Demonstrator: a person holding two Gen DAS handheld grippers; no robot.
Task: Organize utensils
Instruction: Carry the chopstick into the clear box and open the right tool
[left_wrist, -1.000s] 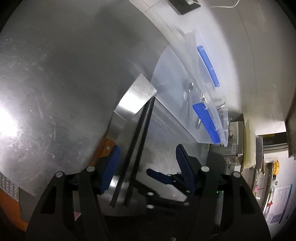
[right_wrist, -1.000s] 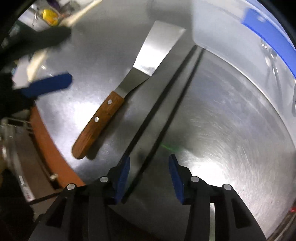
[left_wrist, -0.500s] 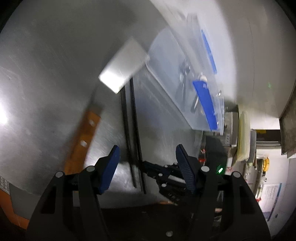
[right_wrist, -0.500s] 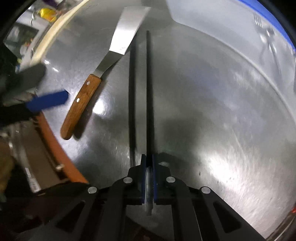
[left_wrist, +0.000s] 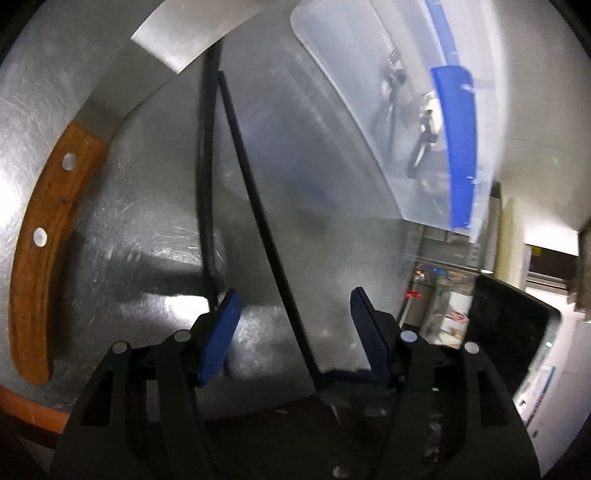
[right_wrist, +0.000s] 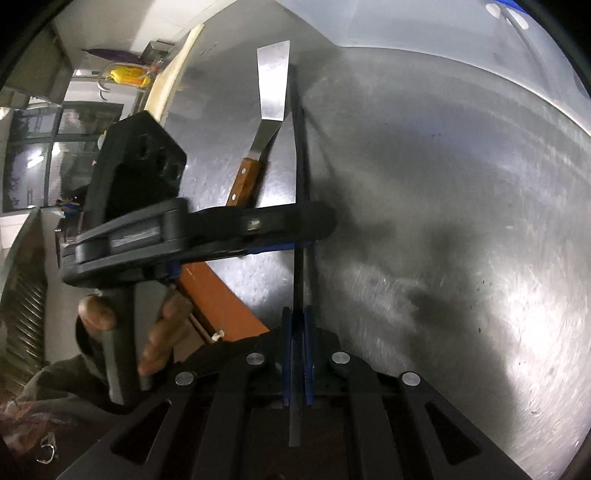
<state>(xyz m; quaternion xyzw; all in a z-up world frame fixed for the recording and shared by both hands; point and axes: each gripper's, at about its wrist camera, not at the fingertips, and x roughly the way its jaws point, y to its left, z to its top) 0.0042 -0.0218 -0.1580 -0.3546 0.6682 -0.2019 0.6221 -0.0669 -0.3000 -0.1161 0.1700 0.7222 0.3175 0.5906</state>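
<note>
The right tongs (right_wrist: 297, 363) clamp one black chopstick (right_wrist: 297, 266) near its end, its length running straight away along the steel bench (right_wrist: 443, 221). The left tongs (left_wrist: 295, 332), half open and closing, straddle that stick without pressing it; the second chopstick (left_wrist: 207, 184) lies beside their left pad. A wood-handled spatula (left_wrist: 40, 236) lies alongside, its blade cut off. Cutlery inside the clear bin (left_wrist: 369, 92) is blurred.

Left gripper (left_wrist: 293, 328): black plastic frame, triangular cut-outs, silver screws, ribbed blue pads (left_wrist: 219, 339). Right gripper (right_wrist: 297, 343): same black frame, silver screws, narrow blue pads. Hand (right_wrist: 147, 332) at 8 o'clock in right view: bare fingers, dull grey-brown sleeve (right_wrist: 55, 384).
</note>
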